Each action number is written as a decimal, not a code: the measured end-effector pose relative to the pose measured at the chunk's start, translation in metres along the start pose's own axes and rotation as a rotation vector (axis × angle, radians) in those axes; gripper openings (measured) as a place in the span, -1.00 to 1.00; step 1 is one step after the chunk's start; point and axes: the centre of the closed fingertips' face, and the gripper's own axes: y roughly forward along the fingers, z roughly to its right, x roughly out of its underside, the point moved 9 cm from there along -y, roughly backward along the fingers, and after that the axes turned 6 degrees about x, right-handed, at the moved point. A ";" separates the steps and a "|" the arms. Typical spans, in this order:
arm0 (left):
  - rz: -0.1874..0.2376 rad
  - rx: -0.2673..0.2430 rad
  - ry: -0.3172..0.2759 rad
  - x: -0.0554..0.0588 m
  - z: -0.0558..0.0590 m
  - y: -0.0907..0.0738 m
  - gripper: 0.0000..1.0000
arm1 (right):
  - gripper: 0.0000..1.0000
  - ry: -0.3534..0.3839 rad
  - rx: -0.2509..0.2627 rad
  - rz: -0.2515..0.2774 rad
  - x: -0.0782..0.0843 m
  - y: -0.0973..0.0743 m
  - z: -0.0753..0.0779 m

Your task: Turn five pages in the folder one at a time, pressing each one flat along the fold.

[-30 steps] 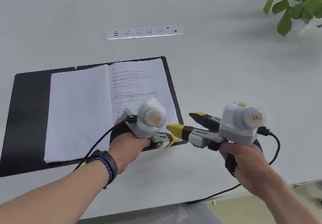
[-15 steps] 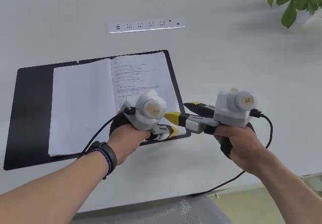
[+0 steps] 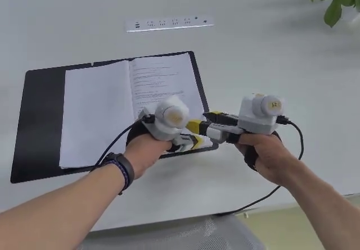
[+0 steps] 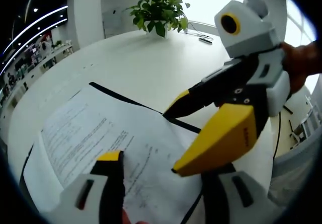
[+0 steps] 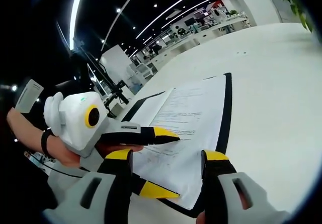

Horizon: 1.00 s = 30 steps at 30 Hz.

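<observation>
right tool (image 3: pixel 199 121) now nearer left tool (image 3: pixel 189 142) (over folder (image 3: pixel 35 121) corner)

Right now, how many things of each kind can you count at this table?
Folder: 1
Power strip: 1
Plant: 1
Claws: 2, the left claw and the right claw
Total: 5
</observation>
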 end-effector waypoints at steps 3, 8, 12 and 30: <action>0.001 0.018 -0.010 -0.001 0.000 -0.001 0.28 | 0.03 0.016 -0.019 0.011 -0.001 0.001 -0.002; -0.014 0.042 -0.021 -0.001 -0.002 -0.006 0.29 | -0.08 0.076 -0.015 0.027 0.005 -0.001 0.002; -0.009 0.036 -0.035 0.000 -0.003 -0.015 0.30 | -0.23 0.100 -0.013 0.031 0.009 -0.007 0.002; 0.090 -0.063 -0.138 0.010 -0.005 -0.058 0.39 | -0.92 0.201 -0.040 0.087 0.017 -0.009 -0.014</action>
